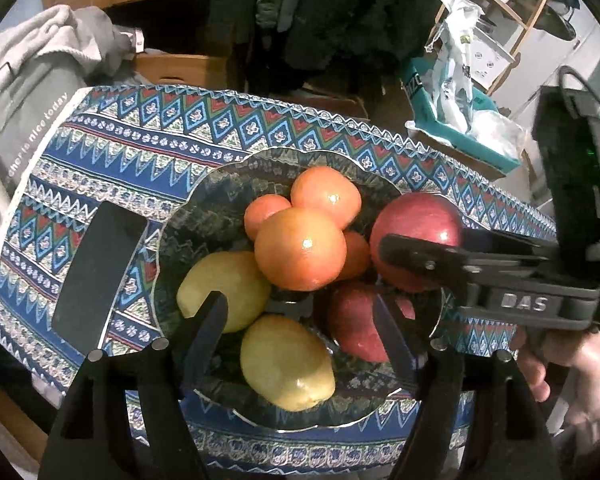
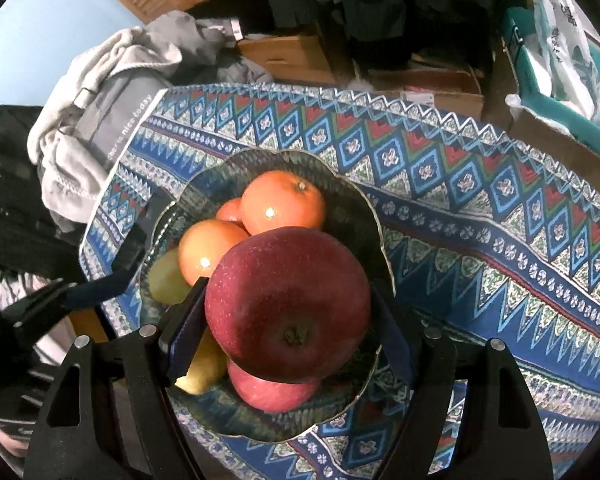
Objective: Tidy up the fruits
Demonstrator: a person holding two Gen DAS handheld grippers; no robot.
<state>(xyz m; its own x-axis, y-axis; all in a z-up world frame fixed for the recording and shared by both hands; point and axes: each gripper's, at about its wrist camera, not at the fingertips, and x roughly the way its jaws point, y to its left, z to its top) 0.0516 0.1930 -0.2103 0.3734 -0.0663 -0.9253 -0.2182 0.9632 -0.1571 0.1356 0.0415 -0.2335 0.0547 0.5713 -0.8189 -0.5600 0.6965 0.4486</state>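
Observation:
A glass bowl (image 1: 180, 216) on a patterned cloth holds several oranges (image 1: 300, 248), two yellow-green pears and a red apple (image 1: 356, 324). My left gripper (image 1: 298, 310) hangs over the bowl's near side, open. The nearer pear (image 1: 286, 364) lies between its fingers, with a gap on each side. The other pear (image 1: 228, 280) rests partly behind the left finger. My right gripper (image 2: 288, 286) is shut on a big dark red apple (image 2: 288, 308), held just above the bowl (image 2: 352, 216) and over the lower apple (image 2: 276, 392). From the left wrist that held apple (image 1: 416, 224) sits at the bowl's right rim.
A black flat slab (image 1: 96, 276) lies on the cloth (image 1: 260, 128) left of the bowl. Grey clothes (image 1: 40, 60) are piled beyond the table's left end. A teal box with plastic bags (image 1: 460, 116) and cardboard boxes stand behind. A hand (image 1: 572, 368) holds the right gripper.

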